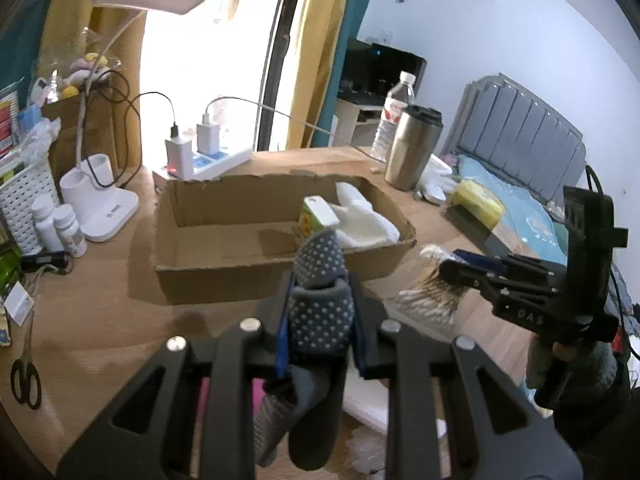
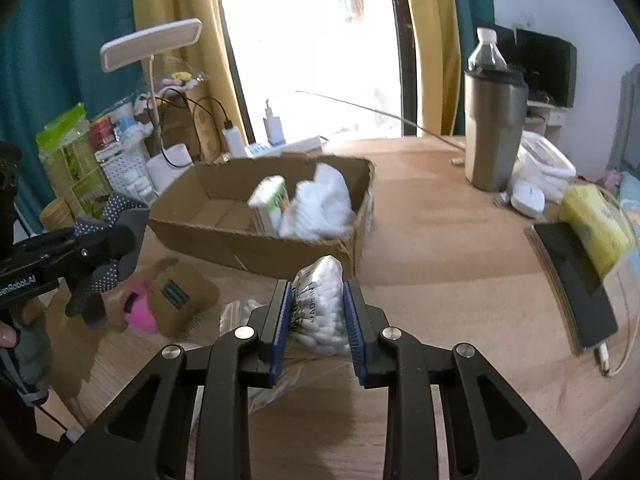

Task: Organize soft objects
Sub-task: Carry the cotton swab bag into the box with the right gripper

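A grey sock with white dots (image 1: 320, 252) sticks up between the pads of my left gripper (image 1: 320, 294), which is shut on it just in front of the cardboard box (image 1: 200, 216). My right gripper (image 2: 319, 296) is shut on a clear bag of cotton swabs (image 2: 320, 320), held above the wooden table near the box's front right corner. In the left wrist view the right gripper (image 1: 446, 270) and its swab bag (image 1: 424, 300) hang to the right. The right wrist view shows the left gripper (image 2: 128, 236) with the sock (image 2: 120, 206) at the left. The box (image 2: 256, 248) holds a green and white carton (image 2: 272, 200) and a white plastic bag (image 2: 320, 204).
A tan cap (image 2: 180, 296) and a pink item (image 2: 140, 314) lie on the table before the box. A steel tumbler (image 2: 494, 128), a water bottle (image 1: 394, 116), a yellow pack (image 2: 596, 220), a power strip (image 1: 212, 160), a desk lamp base (image 1: 104, 212) and scissors (image 1: 26, 384) ring the table.
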The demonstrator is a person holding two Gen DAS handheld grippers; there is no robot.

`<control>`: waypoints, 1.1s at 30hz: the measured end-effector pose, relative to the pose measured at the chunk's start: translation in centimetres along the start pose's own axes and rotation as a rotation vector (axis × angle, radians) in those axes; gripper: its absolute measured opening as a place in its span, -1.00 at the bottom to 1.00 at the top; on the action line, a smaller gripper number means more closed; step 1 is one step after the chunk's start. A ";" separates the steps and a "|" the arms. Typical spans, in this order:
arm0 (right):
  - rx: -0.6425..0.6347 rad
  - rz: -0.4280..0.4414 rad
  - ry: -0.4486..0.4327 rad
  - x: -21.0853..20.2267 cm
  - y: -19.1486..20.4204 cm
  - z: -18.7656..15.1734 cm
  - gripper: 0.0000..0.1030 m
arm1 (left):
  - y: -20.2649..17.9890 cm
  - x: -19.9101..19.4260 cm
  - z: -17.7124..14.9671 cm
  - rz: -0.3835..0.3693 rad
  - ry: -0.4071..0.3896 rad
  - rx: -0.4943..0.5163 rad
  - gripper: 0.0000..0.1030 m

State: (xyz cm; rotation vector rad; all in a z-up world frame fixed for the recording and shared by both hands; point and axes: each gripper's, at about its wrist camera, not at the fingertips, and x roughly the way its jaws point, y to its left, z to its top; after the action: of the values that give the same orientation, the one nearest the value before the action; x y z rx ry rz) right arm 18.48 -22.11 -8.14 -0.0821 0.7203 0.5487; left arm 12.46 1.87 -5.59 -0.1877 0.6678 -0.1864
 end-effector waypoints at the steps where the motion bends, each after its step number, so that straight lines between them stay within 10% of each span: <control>1: -0.005 0.004 -0.006 -0.1 0.2 0.3 -0.46 | 0.2 -0.2 0.1 0.002 -0.004 -0.005 -0.52; 33: -0.136 0.102 -0.095 2.0 5.9 7.3 -0.46 | 6.4 -1.4 3.3 0.046 -0.080 -0.064 -0.52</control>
State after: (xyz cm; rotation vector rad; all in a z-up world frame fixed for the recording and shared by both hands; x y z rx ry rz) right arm 21.18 -14.26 -3.24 -0.1451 0.5965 0.6945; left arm 14.10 8.77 -3.71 -0.2401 0.5982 -0.1130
